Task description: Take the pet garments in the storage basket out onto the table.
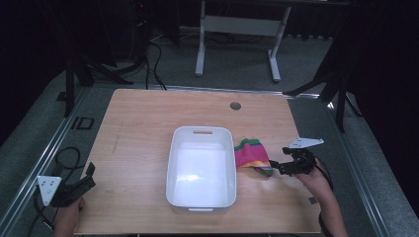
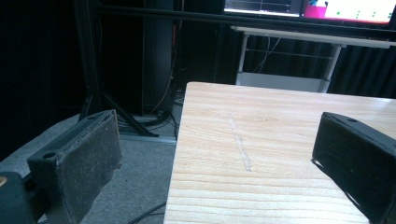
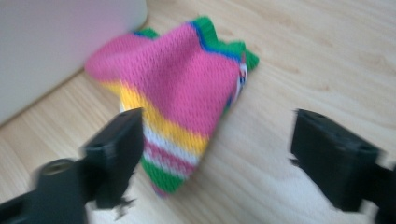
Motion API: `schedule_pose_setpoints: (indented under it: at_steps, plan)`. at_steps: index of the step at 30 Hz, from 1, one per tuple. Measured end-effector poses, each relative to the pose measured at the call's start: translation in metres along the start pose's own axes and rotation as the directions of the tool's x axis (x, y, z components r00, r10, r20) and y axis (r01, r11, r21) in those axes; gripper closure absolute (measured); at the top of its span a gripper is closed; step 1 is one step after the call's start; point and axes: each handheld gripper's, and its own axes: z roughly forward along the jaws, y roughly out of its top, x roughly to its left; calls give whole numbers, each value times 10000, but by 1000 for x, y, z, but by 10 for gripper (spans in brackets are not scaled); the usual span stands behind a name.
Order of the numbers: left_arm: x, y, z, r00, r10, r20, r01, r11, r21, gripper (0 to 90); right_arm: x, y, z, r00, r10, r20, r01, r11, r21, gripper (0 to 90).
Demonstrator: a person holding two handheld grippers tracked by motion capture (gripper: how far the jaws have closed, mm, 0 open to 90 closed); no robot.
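Note:
A striped knitted cloth (image 1: 253,157), pink with yellow, white and green bands, lies on the wooden table against the right side of a white plastic bin (image 1: 173,163). My right gripper (image 1: 274,167) is open just right of the cloth, jaws pointing at its near corner. In the right gripper view the cloth (image 3: 187,88) lies ahead of the open right gripper (image 3: 215,149), its striped tip reaching in beside the left jaw, nothing held. My left gripper (image 1: 89,175) rests at the table's front left corner, open. In the left gripper view the left gripper (image 2: 212,154) frames bare wood.
The white bin (image 3: 56,42) is empty. A round cable hole (image 1: 235,105) sits near the table's far edge. The table's left edge (image 2: 180,140) drops to grey floor with black stand legs and cables. A white desk frame (image 1: 237,29) stands beyond the table.

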Motion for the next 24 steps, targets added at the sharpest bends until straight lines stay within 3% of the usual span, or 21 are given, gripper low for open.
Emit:
schedule_pose_setpoints:
  at_steps: [3, 8, 13, 24]
  plan:
    - [0, 0, 0, 10000, -6, 2, 6, 10000, -3, 18, -5, -10, -2, 9993, 382, -43, -383, 9992, -83, 136]
    - [0, 0, 0, 10000, -15, 5, 15, 10000, -13, 18, -10, -28, -6, 9939, 768, 788, -729, 9960, -514, 134]
    - [0, 0, 0, 10000, 2, -2, -2, 10000, -5, 18, -14, -51, -12, 9789, 1486, 1400, -1314, 9834, -1251, 135]
    - [0, 0, 0, 10000, 32, -16, -32, 10000, -1, 18, -17, -88, -23, 9433, 2361, 2332, -1925, 9617, -1952, 136]
